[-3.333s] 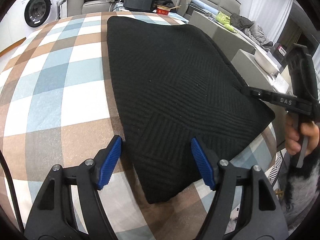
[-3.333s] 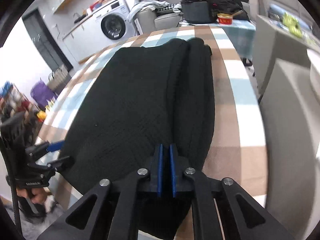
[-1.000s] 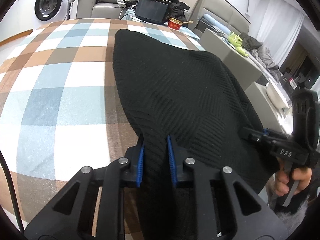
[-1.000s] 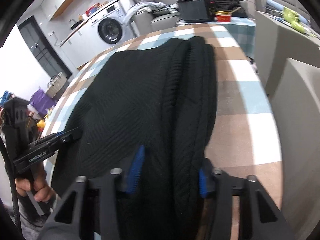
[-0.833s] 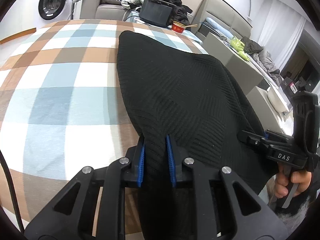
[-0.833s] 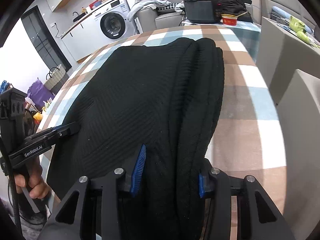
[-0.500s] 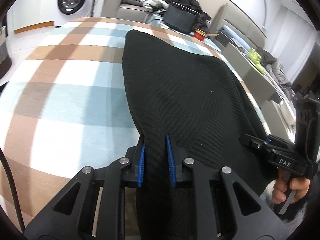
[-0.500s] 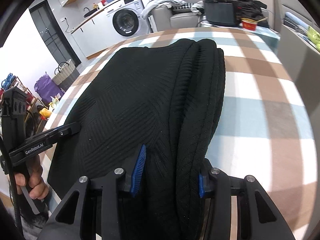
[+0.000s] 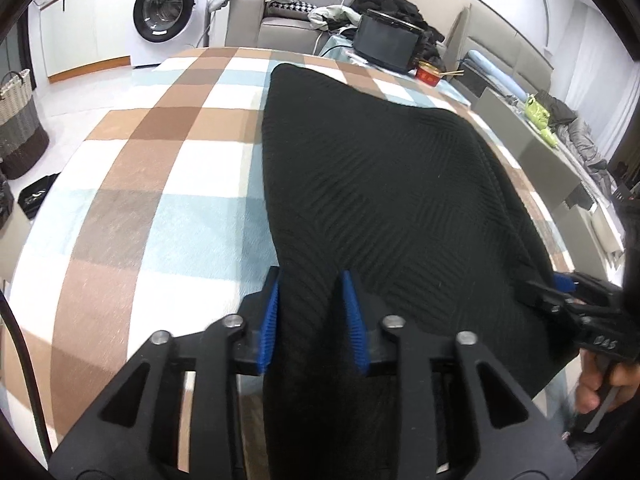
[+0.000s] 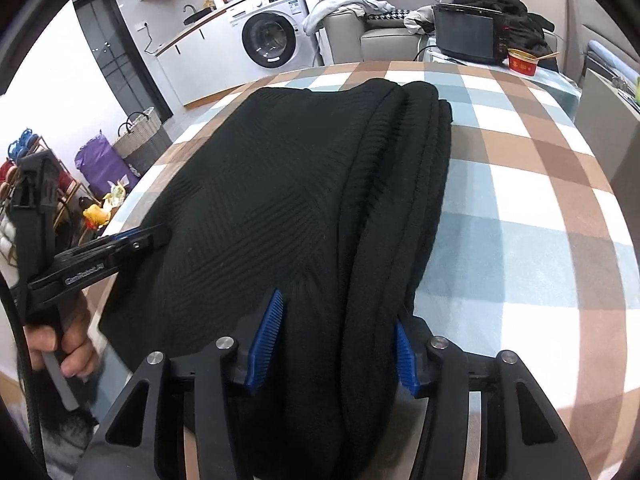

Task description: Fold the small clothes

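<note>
The left tongs sat at the near left corner of the black knit, which lay folded on the checked cloth. Their jaws had just been opening: the blue pads stood a little apart with the knit's corner between them, and whether they still pinched it could not be told. To the left of these tongs lay only bare cloth; ahead of them the knit's left edge ran straight away toward the far end of the table. Beyond that end stood a washer and a sofa.

Further right, the knit spread flat between the two tongs. The right tongs sat at its near right corner, where the folded layers made thick rolls along the edge. Their jaws had also just been opening and stood wide, straddling those rolls; the pads seemed to touch the fabric loosely, though a grip could not be confirmed. To the right of them was bare cloth again. A hand held the left tongs' handle.
</note>
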A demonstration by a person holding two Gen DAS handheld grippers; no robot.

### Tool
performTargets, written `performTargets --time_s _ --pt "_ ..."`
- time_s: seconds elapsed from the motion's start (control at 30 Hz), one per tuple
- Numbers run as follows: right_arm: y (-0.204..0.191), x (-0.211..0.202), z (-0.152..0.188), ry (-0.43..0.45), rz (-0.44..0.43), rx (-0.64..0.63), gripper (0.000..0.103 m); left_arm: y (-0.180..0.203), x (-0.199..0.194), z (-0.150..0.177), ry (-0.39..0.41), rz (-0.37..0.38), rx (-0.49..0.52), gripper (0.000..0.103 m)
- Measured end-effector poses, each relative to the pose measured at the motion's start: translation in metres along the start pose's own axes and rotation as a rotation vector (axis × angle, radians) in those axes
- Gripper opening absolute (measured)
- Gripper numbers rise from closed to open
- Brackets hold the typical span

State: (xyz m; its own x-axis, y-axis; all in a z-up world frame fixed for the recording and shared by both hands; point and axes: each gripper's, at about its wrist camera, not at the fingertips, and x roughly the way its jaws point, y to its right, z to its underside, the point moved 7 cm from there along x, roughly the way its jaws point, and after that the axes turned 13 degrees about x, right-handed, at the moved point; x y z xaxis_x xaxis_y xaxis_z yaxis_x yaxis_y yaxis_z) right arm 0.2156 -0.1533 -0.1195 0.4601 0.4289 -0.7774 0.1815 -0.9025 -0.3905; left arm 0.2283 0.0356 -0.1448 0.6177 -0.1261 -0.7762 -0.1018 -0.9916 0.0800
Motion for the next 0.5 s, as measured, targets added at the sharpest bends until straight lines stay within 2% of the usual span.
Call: performTargets --time_s 0.07,0.2,0.23,0.37,0.43,0.5 --pt "0.005 -0.011 0.006 0.016 -0.003 0.033 0.052 0.003 -0.005 0.006 -0.005 0.010 -0.004 0.037" --pt "0.013 -0.029 0.016 0.055 -0.033 0.102 0.052 0.009 -0.019 0.018 -0.001 0.010 0.014 0.051" --pt "0.014 -0.032 0.019 0.062 -0.042 0.117 0.052 0.010 -0.023 0.021 -0.001 0.010 0.023 0.051" --pt "0.008 -0.031 0.028 0.035 -0.069 0.115 0.052 0.013 -0.031 0.030 -0.004 0.014 0.033 0.060" --pt "0.005 -0.024 0.030 0.014 -0.066 0.098 0.052 0.014 -0.032 0.035 -0.011 0.018 0.033 0.060" --pt "0.004 -0.018 0.031 0.010 -0.048 0.089 0.041 0.014 -0.033 0.040 -0.017 0.014 0.036 0.060"
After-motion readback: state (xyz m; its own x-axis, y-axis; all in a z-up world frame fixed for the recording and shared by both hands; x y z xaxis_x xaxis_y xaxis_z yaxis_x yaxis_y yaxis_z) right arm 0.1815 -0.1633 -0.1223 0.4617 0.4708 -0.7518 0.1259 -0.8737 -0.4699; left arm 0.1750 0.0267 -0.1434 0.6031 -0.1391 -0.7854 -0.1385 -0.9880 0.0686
